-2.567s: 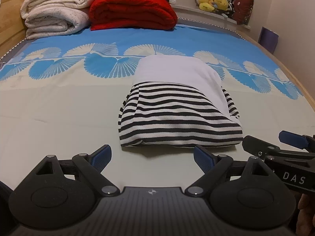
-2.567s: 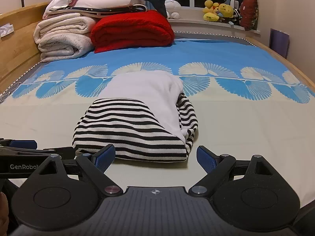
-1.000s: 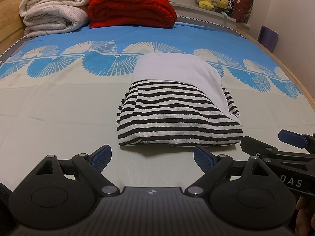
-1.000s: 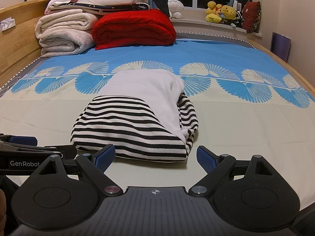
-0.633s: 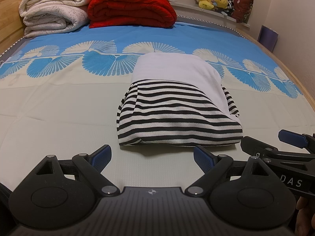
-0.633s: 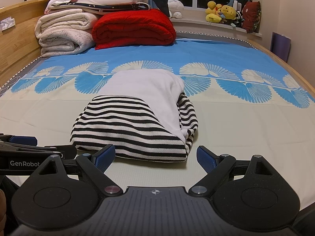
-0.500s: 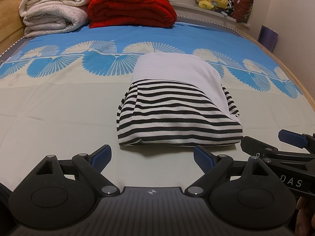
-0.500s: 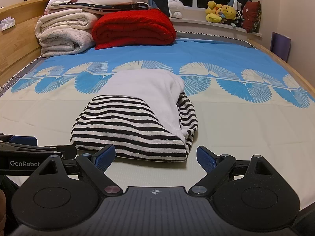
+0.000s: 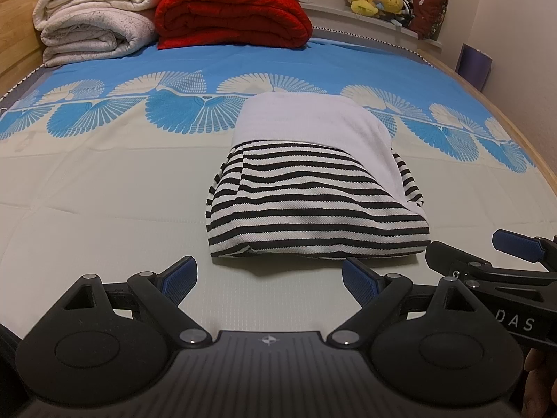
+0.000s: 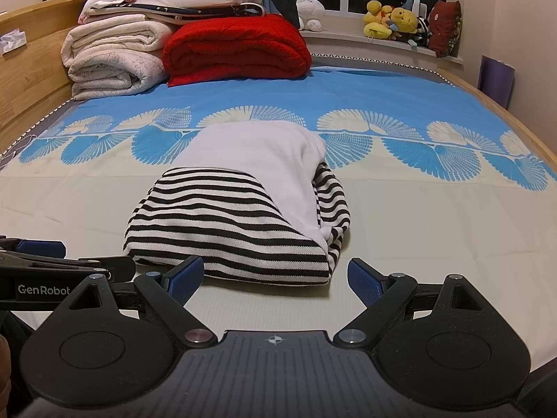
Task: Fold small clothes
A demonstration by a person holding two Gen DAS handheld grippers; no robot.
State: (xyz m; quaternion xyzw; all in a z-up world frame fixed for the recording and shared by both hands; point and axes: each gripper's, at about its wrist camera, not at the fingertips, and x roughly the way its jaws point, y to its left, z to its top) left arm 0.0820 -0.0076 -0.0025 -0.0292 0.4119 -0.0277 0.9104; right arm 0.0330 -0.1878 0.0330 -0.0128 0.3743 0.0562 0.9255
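Note:
A folded black-and-white striped garment (image 9: 313, 205) with a plain white part on top lies in the middle of the bed; it also shows in the right wrist view (image 10: 240, 223). My left gripper (image 9: 269, 277) is open and empty, just in front of the garment's near edge. My right gripper (image 10: 275, 278) is open and empty, also just in front of that edge. Each gripper shows at the side of the other's view, the right one (image 9: 515, 244) to the right, the left one (image 10: 41, 249) to the left.
The bed sheet (image 9: 104, 191) is cream near me and blue with fan prints farther back. A red folded blanket (image 10: 236, 48) and white folded blankets (image 10: 111, 59) are stacked at the back left. Soft toys (image 10: 393, 21) sit on the window sill. A wooden bed rail (image 10: 504, 118) runs along the right.
Both views have shifted slightly since 2.6 s ago. The garment lies the same and both grippers stay open.

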